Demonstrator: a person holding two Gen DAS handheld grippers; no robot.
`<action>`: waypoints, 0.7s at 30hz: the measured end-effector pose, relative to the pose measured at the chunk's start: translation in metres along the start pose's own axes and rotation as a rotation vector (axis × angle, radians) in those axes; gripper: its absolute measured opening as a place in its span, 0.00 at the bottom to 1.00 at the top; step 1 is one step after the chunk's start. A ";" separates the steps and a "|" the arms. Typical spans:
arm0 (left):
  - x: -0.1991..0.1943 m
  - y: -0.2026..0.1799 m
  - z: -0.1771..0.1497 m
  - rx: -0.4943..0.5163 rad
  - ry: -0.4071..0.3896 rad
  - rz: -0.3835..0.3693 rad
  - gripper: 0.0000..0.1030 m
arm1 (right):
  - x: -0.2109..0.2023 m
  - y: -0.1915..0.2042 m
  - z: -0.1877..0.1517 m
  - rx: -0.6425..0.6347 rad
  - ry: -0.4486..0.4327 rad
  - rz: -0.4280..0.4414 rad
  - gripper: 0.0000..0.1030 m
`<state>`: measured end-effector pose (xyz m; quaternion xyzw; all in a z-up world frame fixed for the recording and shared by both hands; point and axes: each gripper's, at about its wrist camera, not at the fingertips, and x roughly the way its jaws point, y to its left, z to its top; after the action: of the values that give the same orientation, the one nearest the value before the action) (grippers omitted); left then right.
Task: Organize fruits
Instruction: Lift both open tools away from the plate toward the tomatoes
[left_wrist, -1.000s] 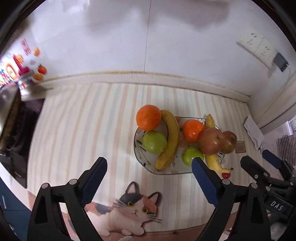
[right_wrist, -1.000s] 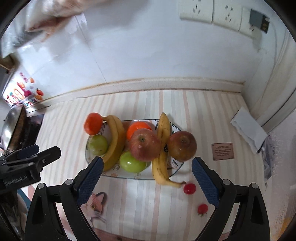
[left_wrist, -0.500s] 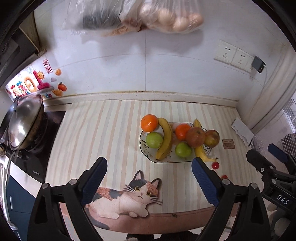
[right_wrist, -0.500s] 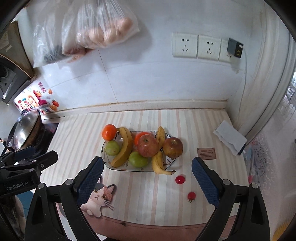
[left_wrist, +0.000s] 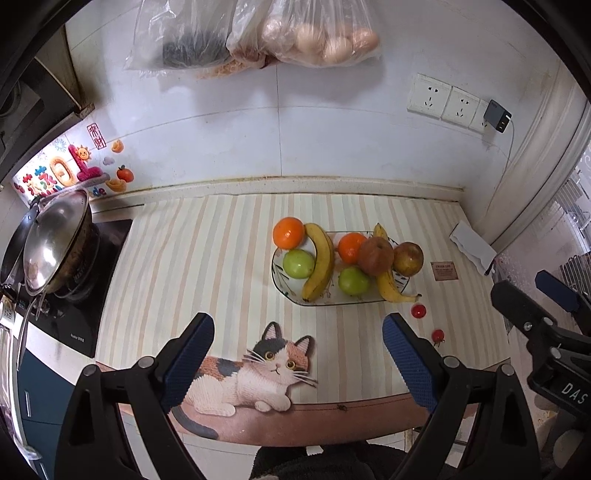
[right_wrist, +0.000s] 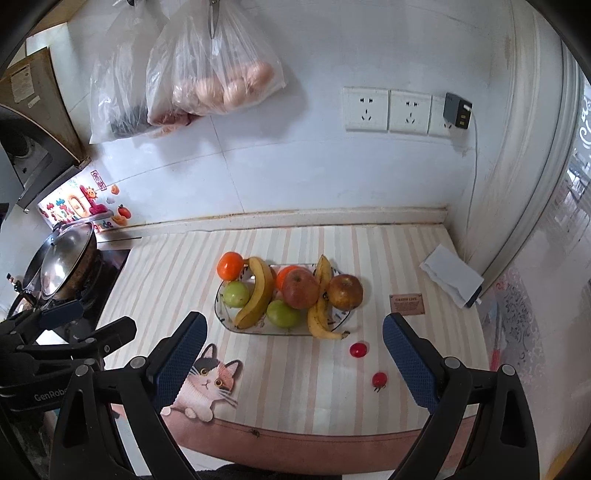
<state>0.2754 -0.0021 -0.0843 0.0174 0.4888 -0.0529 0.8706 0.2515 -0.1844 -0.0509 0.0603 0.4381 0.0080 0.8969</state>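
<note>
We hold both claws wide apart and empty, back from the plate (right_wrist: 225, 320), probably because the fruits are nearly all gathered there. The left claw (left_wrist: 297, 356) hangs over the cat picture (left_wrist: 255, 369) in front of the plate, the right claw (right_wrist: 293, 354) just beside it. On the plate lie oranges, green and red apples and two bananas (right_wrist: 256, 293). Only two small red fruits (right_wrist: 358, 349) rest on the counter (right_wrist: 166, 273), near the plate's front right corner, so we judge they remain to be sorted.
</note>
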 end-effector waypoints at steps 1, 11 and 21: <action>0.001 -0.001 0.000 0.000 0.003 0.001 0.91 | 0.002 -0.001 -0.001 0.002 0.008 0.006 0.95; 0.033 -0.017 -0.002 0.002 0.034 0.021 0.91 | 0.042 -0.053 -0.014 0.115 0.108 0.054 0.95; 0.140 -0.069 -0.013 0.095 0.225 0.050 0.91 | 0.145 -0.141 -0.087 0.182 0.296 -0.002 0.60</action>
<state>0.3297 -0.0805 -0.2091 0.0768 0.5799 -0.0520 0.8094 0.2670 -0.3061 -0.2336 0.1390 0.5643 -0.0237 0.8134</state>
